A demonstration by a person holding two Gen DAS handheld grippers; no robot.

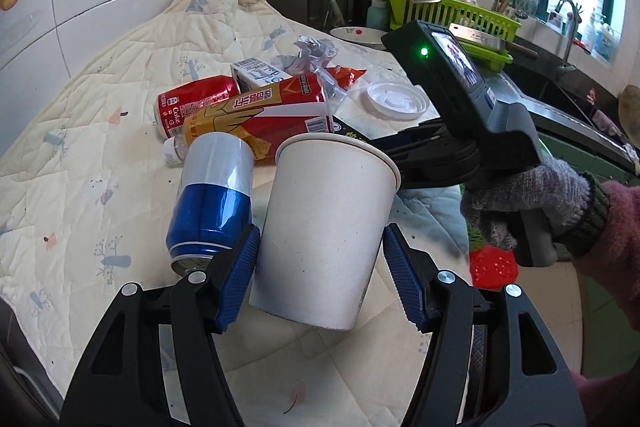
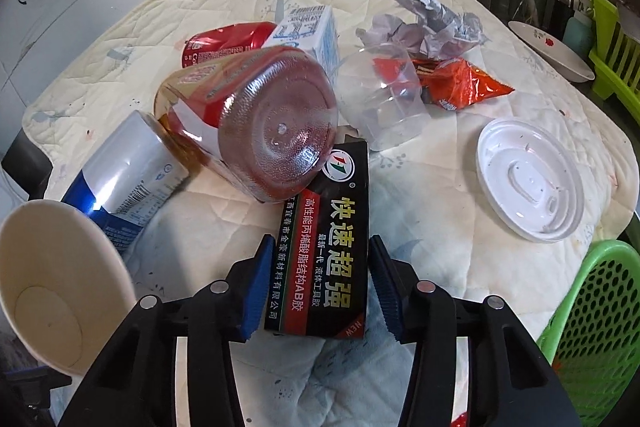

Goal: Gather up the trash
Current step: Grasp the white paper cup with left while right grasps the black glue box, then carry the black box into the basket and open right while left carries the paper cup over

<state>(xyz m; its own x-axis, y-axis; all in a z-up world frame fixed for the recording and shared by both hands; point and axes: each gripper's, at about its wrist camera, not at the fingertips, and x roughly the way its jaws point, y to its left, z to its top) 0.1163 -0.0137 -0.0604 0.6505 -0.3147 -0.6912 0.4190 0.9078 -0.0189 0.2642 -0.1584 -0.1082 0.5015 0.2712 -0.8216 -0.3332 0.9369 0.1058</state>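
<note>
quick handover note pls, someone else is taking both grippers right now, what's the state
Left gripper: shut on the paper cup, cup held off the quilt.
Right gripper: the black glue packet lies between its jaws; a gap shows on the right side, so no firm grip yet.
On the quilt: blue-and-silver can, Coke can, red-labelled bottle, milk carton, clear plastic cup, crumpled paper, orange wrapper, white lid.
Green basket sits at the quilt's right edge, probably the bin.
Done: cup picked up. Left: drop the cup, take the packet, clear the rest.
</note>
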